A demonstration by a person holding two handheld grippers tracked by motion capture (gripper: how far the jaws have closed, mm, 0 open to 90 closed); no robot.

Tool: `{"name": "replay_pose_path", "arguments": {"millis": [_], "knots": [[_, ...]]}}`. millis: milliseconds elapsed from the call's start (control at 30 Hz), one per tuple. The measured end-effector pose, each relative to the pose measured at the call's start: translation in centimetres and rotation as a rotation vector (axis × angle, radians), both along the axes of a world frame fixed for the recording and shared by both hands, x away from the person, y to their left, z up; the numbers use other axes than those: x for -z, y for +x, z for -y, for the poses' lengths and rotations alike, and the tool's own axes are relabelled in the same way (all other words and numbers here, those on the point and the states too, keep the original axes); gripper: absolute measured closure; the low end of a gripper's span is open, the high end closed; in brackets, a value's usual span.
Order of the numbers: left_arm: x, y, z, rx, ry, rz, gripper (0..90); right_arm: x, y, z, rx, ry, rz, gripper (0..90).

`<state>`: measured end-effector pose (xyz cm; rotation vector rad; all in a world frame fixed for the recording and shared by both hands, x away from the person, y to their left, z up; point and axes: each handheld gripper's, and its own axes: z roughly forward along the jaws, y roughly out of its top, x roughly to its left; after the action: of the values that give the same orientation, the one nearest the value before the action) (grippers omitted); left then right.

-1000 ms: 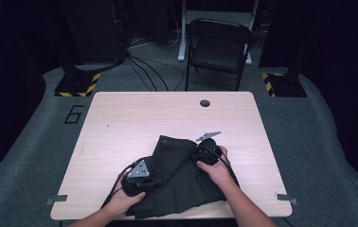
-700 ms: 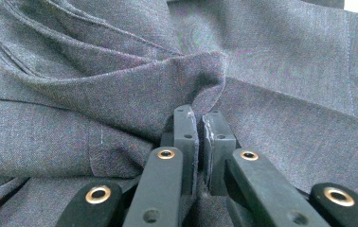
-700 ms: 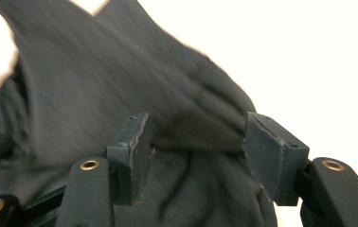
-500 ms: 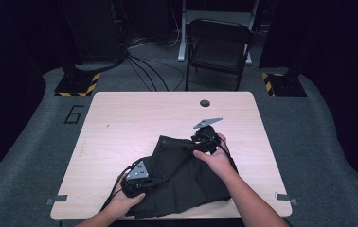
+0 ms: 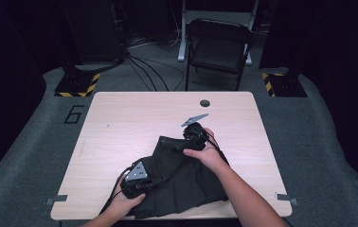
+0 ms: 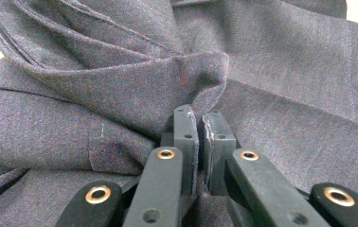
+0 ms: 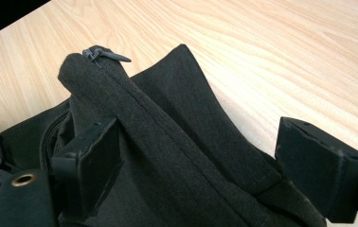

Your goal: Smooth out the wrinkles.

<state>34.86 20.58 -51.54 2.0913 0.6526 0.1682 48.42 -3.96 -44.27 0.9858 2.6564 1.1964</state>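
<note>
My left gripper (image 6: 201,137) pinches the dark skirt (image 5: 182,182) at the table's (image 5: 120,123) near edge. My right gripper (image 7: 205,156) has just been opening; the zipper fold sits unclamped between its jaws. Risk: fold slumps, undoing alignment.

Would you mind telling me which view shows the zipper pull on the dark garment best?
The right gripper view: the zipper pull lies sharp at the top of a raised fold of the garment. The high view shows the garment whole, too small for the pull. The left gripper view shows close-up fabric.
</note>
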Motion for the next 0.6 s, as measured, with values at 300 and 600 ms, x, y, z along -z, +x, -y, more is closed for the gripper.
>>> {"name": "replay_pose_path", "arguments": {"millis": [300,600], "knots": [[0.0,-0.2,0.0,-0.005,-0.002,0.002,85.6,0.4,0.5,0.1,-0.024,0.023,-0.031,14.9],[0.1,-0.2,0.0,-0.01,0.0,0.014,85.5,-0.6,-0.6,0.5,-0.046,0.024,-0.018,20.7]]}}
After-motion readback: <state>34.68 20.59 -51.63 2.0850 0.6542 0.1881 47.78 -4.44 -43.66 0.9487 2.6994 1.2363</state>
